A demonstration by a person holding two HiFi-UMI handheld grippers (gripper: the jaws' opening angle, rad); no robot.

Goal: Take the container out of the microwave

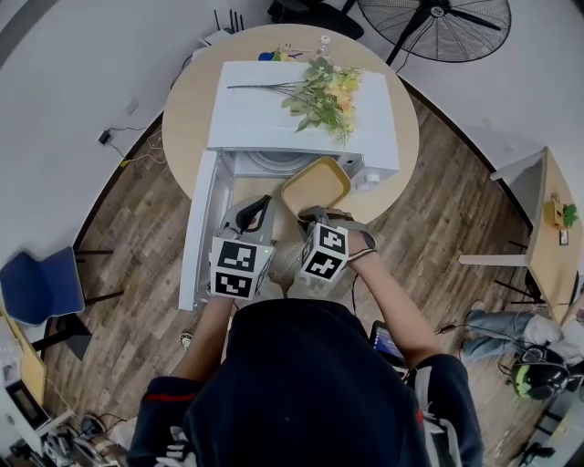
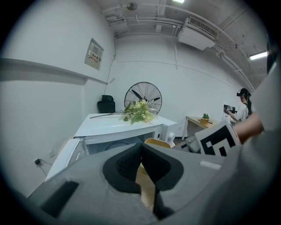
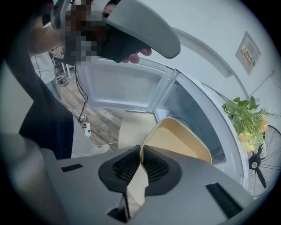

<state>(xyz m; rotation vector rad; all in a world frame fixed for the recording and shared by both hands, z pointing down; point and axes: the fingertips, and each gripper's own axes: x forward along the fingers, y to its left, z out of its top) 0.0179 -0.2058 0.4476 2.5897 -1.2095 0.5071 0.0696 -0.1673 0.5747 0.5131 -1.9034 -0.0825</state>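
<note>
A blue chair [image 1: 36, 287] stands on the wooden floor at the far left, well apart from the round table [image 1: 187, 109]. On that table sits the white microwave [image 1: 265, 109], its door [image 1: 196, 233] swung wide open to the left. The open cavity shows a glass turntable [image 1: 274, 162] on its floor with nothing resting on it. A spray of artificial flowers [image 1: 324, 91] lies across the microwave's top.

In front of the open door the left gripper [image 2: 142, 146] hovers with its jaws pressed together at the tips and nothing between them; only the tan tabletop shows through the gap lower down.

Just right of it is the container [image 1: 317, 185], a shallow yellow tub with rounded corners. It sits at the mouth of the cavity, toward the right side of the opening, tilted and lifted clear of the table. Its inside shows only bare yellow surface. The right gripper [image 3: 140, 148] points steeply down, its jaws clamped narrowly on the tub's near rim, one pad inside the wall and one outside.

Farther right a black fan [image 1: 436, 23] stands behind the table, and a side desk [image 1: 555, 246] carries a small potted plant [image 1: 568, 215].
</note>
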